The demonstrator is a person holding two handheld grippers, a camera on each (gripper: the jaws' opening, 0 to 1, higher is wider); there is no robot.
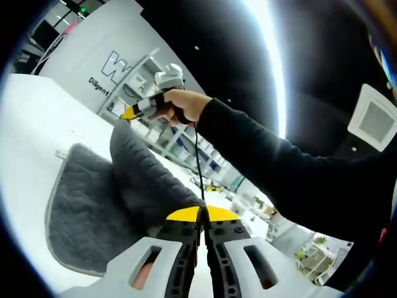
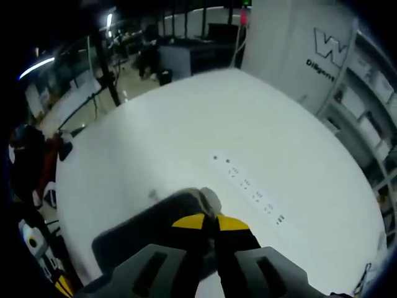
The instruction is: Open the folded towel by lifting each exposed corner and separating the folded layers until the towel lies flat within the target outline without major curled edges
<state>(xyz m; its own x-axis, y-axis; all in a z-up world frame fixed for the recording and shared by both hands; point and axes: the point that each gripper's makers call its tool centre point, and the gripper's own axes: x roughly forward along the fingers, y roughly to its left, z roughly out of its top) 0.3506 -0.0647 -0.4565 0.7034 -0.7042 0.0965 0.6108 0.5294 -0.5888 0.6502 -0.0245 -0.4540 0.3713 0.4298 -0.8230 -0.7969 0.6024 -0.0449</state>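
Observation:
A grey towel (image 1: 80, 205) with a pale hem lies on the white table (image 1: 37, 124). Part of it is pulled up into a raised fold. My left gripper (image 1: 200, 214) has its yellow-tipped jaws together on the near end of that fold. A hand holds my right gripper (image 1: 131, 112) higher up, at the top of the lifted fold. In the right gripper view, the right gripper (image 2: 211, 220) is shut on a pale corner of the towel (image 2: 142, 226), which hangs down to the table (image 2: 236, 124).
A row of small dark marks (image 2: 248, 183) runs across the table beyond the towel. A person's dark sleeve (image 1: 279, 161) crosses the left gripper view. Shelving (image 1: 180, 143) and a lettered wall (image 1: 115, 65) stand behind the table.

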